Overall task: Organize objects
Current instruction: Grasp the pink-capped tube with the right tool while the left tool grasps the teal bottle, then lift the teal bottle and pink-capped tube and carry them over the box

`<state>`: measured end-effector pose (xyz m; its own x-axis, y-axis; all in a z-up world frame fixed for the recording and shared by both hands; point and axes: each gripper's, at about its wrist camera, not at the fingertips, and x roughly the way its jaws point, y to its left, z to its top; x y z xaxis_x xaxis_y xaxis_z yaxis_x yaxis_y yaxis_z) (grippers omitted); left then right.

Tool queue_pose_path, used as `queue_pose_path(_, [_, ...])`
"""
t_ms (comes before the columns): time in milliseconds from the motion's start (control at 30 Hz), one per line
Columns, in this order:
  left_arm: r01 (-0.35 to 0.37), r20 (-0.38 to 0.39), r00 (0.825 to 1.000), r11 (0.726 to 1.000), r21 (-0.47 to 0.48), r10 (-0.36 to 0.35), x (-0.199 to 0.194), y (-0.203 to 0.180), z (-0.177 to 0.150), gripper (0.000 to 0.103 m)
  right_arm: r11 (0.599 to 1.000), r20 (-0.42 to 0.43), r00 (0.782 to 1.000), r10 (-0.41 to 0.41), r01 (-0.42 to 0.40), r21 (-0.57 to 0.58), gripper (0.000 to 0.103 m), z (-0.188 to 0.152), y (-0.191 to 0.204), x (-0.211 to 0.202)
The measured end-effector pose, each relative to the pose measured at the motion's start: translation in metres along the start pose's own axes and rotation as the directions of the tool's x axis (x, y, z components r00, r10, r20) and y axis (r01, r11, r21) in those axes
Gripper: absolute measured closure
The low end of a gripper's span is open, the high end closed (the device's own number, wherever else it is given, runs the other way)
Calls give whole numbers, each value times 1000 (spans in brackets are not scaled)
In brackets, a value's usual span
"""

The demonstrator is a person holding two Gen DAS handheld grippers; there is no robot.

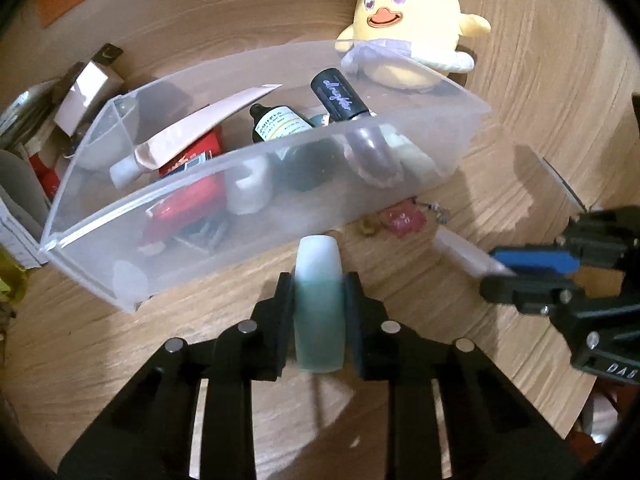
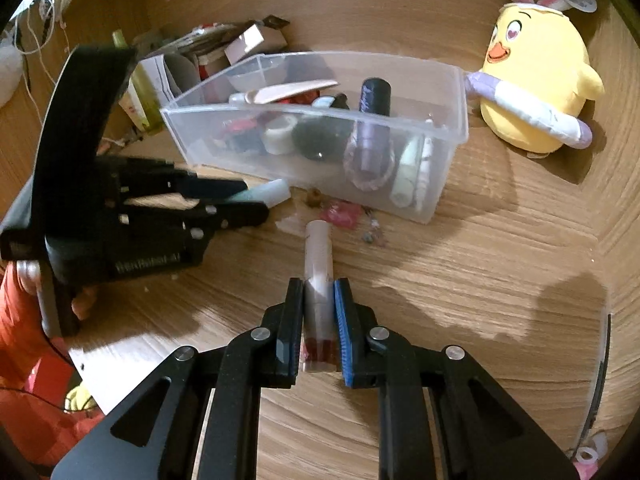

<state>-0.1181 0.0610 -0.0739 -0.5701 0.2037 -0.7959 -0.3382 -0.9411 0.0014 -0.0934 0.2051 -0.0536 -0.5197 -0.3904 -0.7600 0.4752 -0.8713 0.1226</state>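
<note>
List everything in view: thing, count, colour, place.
bin: 1, clear plastic, table centre, filled with cosmetics
plush chick: 1, yellow, behind the bin
teal bottle: 1, teal-white, in the left gripper
slim tube: 1, clear with red, in the right gripper
pink trinket: 1, pink, before the bin
boxes: several, mixed, beside the bin
table: 1, wood
left gripper: 1, black, shut
right gripper: 1, black and blue, shut
</note>
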Motion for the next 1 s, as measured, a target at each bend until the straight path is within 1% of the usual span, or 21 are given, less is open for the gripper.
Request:
queue_pose_path(200, [21, 12, 1000, 998, -55, -20, -10, 7, -9, 79, 1000, 34, 999, 8, -9, 28, 89, 10, 6, -4])
queue_pose_path(533, [15, 115, 993, 991, -132, 0, -54, 20, -9, 79, 998, 115, 993, 28, -34, 52, 89, 31, 14, -17])
queue_pose_path(733, [-4, 190, 981, 988, -155, 33, -78, 26, 0, 79, 998, 173, 985, 22, -31, 50, 89, 41, 19, -31])
queue_pose_path(1000, [-5, 271, 961, 985, -172, 52, -104, 34, 15, 79, 998, 237, 972, 2, -16, 58, 89, 59, 17, -43])
